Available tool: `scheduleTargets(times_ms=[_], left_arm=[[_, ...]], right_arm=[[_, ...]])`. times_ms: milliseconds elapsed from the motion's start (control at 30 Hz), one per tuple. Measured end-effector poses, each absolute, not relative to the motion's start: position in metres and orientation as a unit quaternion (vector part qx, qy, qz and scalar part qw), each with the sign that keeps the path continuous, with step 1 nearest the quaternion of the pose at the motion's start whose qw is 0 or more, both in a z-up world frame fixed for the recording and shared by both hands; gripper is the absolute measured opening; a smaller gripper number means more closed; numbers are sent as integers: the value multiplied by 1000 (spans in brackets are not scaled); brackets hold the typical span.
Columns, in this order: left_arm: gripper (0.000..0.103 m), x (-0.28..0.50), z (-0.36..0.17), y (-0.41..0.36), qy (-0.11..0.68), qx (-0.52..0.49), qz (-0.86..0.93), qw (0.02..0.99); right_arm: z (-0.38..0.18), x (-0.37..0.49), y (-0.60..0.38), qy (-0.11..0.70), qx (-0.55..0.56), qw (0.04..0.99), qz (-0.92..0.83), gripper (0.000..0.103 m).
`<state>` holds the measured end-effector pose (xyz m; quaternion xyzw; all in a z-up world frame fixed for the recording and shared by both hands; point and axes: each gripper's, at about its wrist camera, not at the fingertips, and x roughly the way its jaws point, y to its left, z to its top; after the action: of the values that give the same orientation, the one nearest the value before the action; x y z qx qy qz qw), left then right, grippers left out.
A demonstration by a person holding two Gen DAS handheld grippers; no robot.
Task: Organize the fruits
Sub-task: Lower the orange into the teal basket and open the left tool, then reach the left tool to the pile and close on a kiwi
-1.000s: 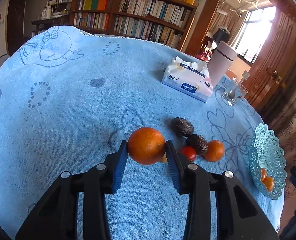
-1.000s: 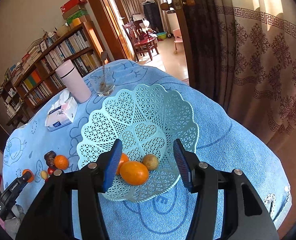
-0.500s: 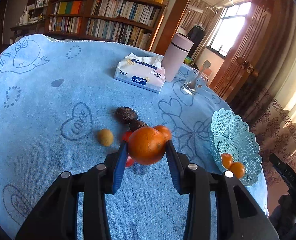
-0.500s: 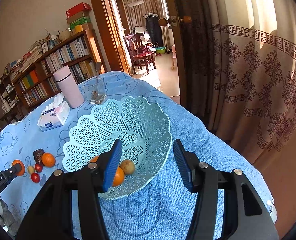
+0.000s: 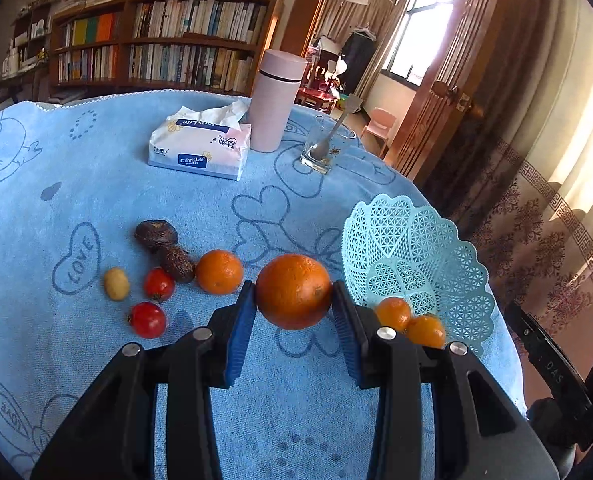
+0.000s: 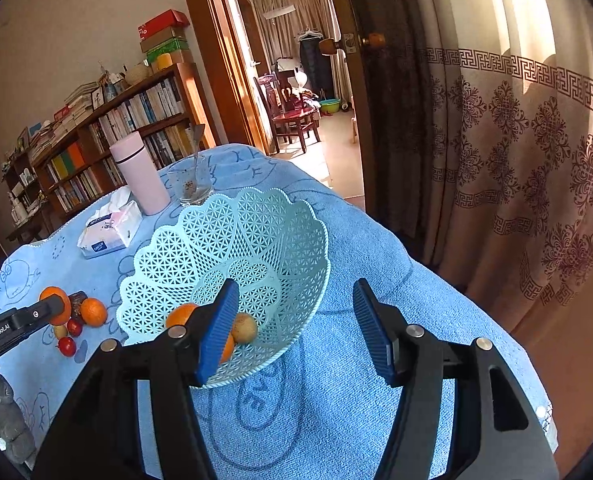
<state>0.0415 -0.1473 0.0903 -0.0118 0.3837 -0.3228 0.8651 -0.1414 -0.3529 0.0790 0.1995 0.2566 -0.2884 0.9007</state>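
Note:
My left gripper (image 5: 293,308) is shut on a large orange (image 5: 293,290), held above the blue cloth just left of the pale green lattice basket (image 5: 424,240). Two small oranges (image 5: 394,312) lie in the basket. On the cloth to the left lie another orange (image 5: 219,271), two red tomatoes (image 5: 148,319), a small yellow fruit (image 5: 116,283) and two dark wrinkled fruits (image 5: 156,233). My right gripper (image 6: 294,328) hovers at the basket's (image 6: 232,236) near right rim, its jaws opening with nothing gripped. A brownish fruit (image 6: 243,328) sits in the basket there.
A tissue pack (image 5: 200,148), a pink flask (image 5: 277,100) and a glass with a spoon (image 5: 325,145) stand at the table's far side. The table edge drops off right of the basket toward a patterned curtain (image 6: 516,140) and a doorway.
The left gripper carried the large orange rightward, away from the loose fruit and up to the basket. The right gripper drew back slightly from the basket and its jaws widened.

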Motion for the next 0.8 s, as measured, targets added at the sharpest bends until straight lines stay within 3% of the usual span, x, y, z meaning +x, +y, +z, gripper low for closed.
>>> scheduleTargets(times_ms=[433,467,567,800], left_arm=[[40,32,89,-220,387,31,-363,847],[42,31,89,-223,387,32,-367,845],[77,29,92,-224,368,26,-373,851],[80,39,99,-198,354,21,-334,873]], right_arm=[[68,-159,-367,256,204,898,-293,61],[68,-160,-368,256,205,898,-294,61],[68,-162,-370,253,204,898,-298,61],[67,-162,-369,256,204,896,-299,61]])
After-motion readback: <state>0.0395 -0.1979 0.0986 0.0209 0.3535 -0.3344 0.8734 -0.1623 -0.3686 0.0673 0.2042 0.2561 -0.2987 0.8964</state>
